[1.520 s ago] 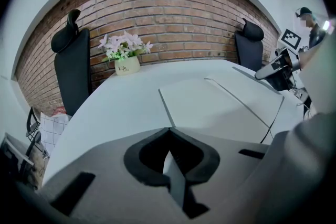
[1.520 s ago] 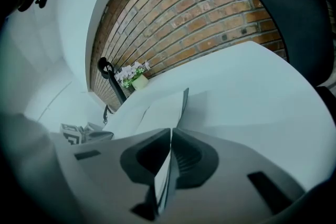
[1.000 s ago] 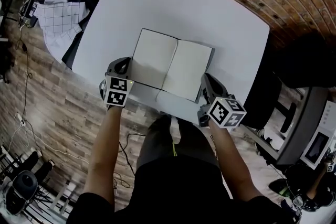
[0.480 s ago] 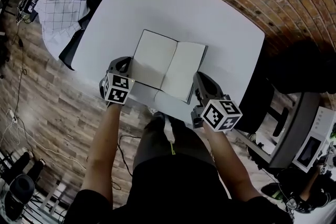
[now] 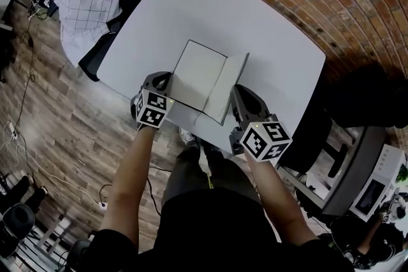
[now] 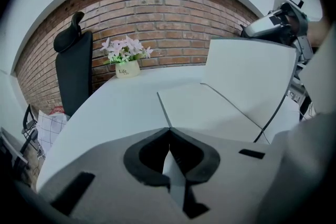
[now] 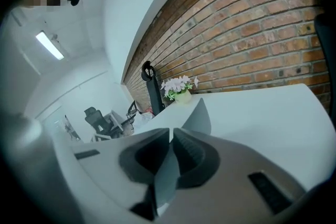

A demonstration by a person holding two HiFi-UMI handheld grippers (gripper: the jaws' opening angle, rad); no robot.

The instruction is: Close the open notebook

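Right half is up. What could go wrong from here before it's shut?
The right claw has just been opening its jaws with the raised right cover between them; the cover may slip and fall back open. The left claw is clamped on the notebook at its near left corner, so the closing cover may land on it.

The left gripper (image 5: 163,85) covers the notebook's (image 5: 199,70) near left corner in the head view.
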